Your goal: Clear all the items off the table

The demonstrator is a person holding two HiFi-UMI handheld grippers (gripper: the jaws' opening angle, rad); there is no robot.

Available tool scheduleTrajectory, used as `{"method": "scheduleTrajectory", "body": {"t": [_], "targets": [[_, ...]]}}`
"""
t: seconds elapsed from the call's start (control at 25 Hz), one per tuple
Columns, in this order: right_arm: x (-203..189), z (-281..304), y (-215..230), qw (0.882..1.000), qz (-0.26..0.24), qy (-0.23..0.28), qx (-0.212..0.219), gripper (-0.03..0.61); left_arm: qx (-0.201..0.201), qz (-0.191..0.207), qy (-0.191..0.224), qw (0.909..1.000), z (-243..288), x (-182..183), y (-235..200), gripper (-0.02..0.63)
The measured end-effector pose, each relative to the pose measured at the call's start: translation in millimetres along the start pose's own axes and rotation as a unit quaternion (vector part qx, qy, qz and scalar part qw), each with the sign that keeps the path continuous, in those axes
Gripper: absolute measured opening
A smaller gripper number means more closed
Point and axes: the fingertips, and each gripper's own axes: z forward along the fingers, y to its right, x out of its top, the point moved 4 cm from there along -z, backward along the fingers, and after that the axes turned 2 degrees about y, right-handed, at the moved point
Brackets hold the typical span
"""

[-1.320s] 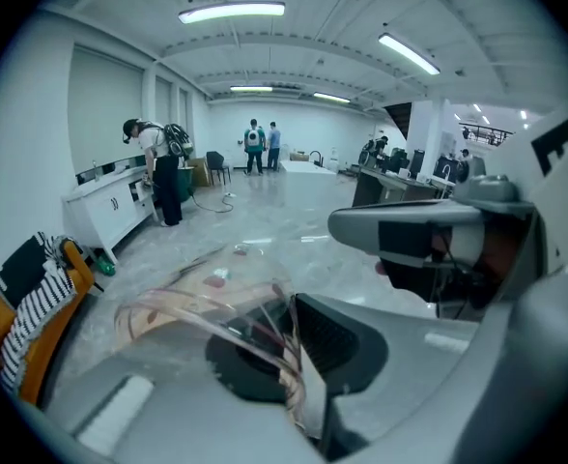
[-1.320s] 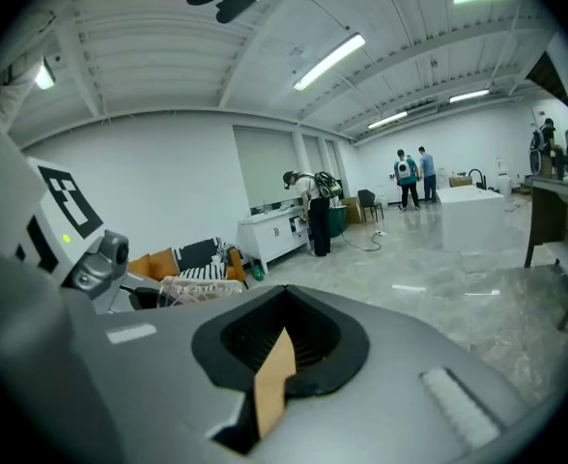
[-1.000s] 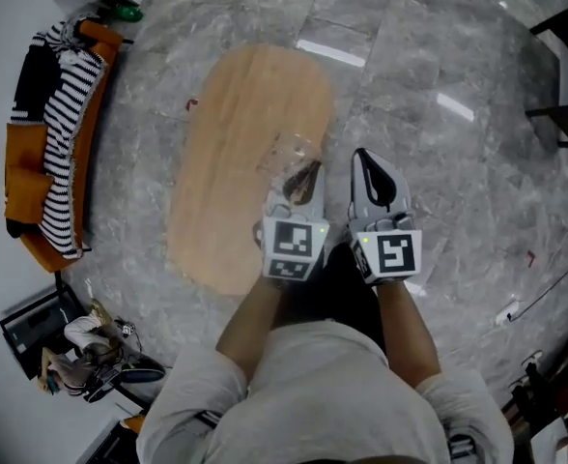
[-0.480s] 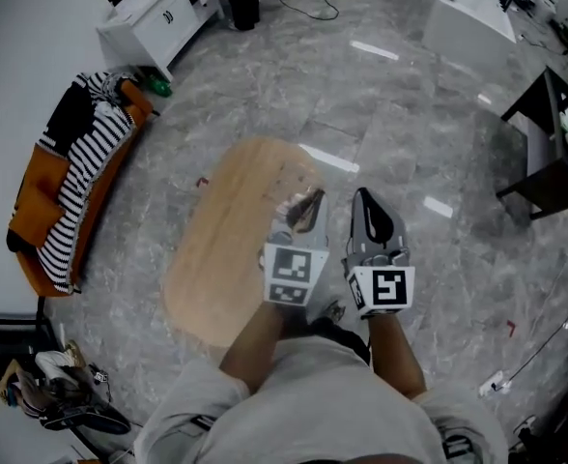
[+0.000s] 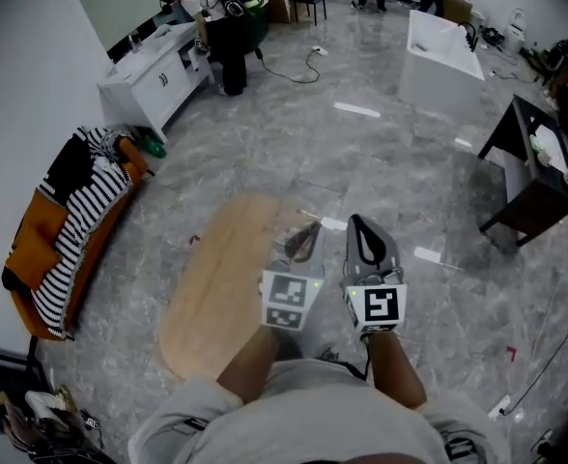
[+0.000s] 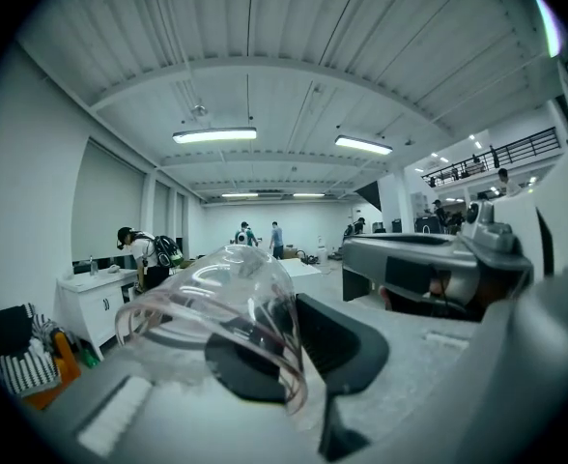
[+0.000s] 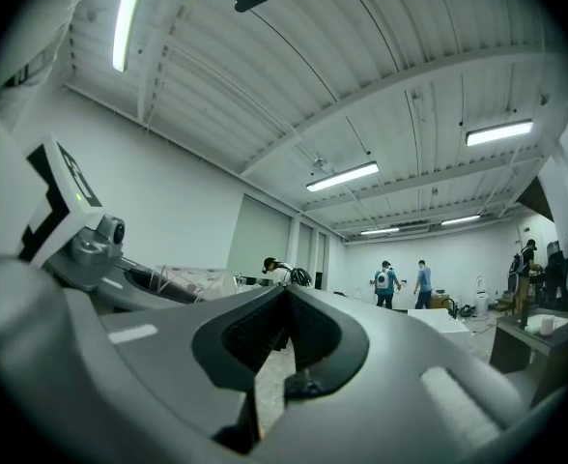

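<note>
We note a clear, glossy plastic cup point(image 6: 207, 288), a matt light-wood table point(image 5: 214, 288), and a polished, reflective grey stone-look floor point(image 5: 381, 153).

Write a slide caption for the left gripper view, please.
Left claw shut on a clear plastic cup, ceiling lights overhead.

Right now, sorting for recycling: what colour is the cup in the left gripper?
The cup is clear, see-through; left gripper view shows it best.

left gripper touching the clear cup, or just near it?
Touching. The left gripper view shows the left gripper clamped on the wall of the clear cup, with no gap between them.
</note>
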Motion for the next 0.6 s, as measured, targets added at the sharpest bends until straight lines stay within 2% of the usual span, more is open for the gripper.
{"method": "scheduleTrajectory", "body": {"t": [0.36, 0.6], "targets": [[7, -3, -1, 1.0, -0.008, 0.002, 0.006, 0.006, -0.02, 0.011, -0.003, 0.9997, 3, 3, 13, 0.044], [6, -15, 17, 1.0, -0.003, 0.005, -0.001, 0.006, -0.025, 0.016, -0.006, 0.9995, 10, 5, 31, 0.044]]}}
